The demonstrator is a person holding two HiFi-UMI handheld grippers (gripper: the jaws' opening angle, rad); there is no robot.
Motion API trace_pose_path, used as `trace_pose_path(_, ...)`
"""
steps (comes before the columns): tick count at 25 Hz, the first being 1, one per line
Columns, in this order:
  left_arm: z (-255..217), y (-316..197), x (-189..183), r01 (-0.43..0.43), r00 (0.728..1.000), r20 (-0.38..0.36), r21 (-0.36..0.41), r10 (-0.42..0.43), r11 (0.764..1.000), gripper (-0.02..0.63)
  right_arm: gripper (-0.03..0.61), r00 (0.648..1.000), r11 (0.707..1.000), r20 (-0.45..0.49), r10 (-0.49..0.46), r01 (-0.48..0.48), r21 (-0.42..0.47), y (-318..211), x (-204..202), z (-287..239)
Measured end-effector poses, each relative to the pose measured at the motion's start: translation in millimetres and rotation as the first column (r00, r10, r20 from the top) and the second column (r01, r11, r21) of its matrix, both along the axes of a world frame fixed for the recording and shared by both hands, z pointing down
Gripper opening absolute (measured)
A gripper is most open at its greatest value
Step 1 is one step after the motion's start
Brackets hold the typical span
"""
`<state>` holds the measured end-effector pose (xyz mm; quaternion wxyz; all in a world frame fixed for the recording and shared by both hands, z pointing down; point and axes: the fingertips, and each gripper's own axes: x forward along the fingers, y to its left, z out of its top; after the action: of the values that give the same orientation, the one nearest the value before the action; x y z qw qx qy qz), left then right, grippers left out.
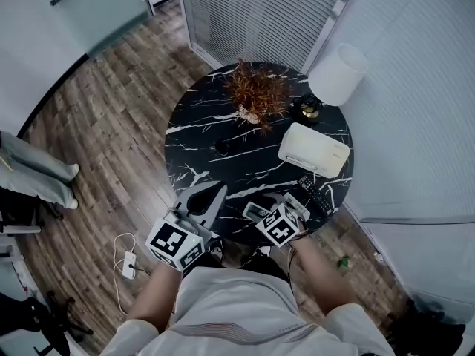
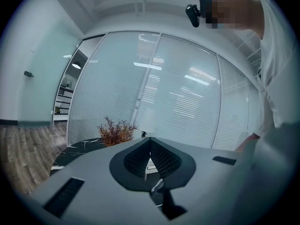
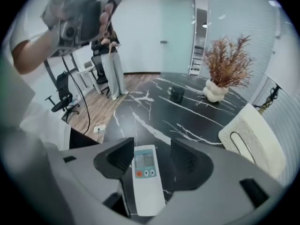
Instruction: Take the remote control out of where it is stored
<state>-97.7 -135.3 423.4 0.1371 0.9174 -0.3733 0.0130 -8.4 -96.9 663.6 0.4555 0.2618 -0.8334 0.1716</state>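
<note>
Straddling the white remote (image 3: 146, 182), the right claw (image 3: 152, 148) partly covers it.

**Round black counter, six things on it**

The counter (image 1: 223, 173) is round, black marble with white veins. At 12 o'clock a dried rust-brown plant (image 1: 256, 91) stands in a pale vase. A white-shaded lamp (image 1: 338, 74) stands at 2 o'clock. A pale oblong case (image 1: 313, 150) lies at 3 o'clock, a black remote (image 1: 315, 194) at 4 o'clock and a white remote (image 1: 257, 212) at the 6 o'clock edge. A small dark object (image 1: 222, 146) sits near the centre.
</note>
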Motion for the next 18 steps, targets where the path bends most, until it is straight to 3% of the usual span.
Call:
trace_pose_path(3,-3,0,5,-0.006,1.0,-0.004,0.006,0.006,1.0,0.009,0.221,0.986,0.989,0.126,0.113,-0.124,0.078,-20,13,-38)
trace_pose_path(6,-9,2,12,-0.019,1.0,-0.011,0.016,0.019,1.0,0.008,0.104,0.943,0.948,0.246,0.224,-0.269,0.167,-36,32,-81)
trace_pose_path(8,-13,2,19,-0.03,0.999,-0.012,0.026,0.03,0.999,0.009,0.068,0.911,0.917,0.312,0.268,-0.341,0.207,-43,44,-107)
trace_pose_path(18,-37,9,55,-0.087,0.995,-0.04,0.054,0.089,0.995,0.009,0.025,0.766,0.757,0.576,0.284,-0.548,0.356,-37,97,-228)
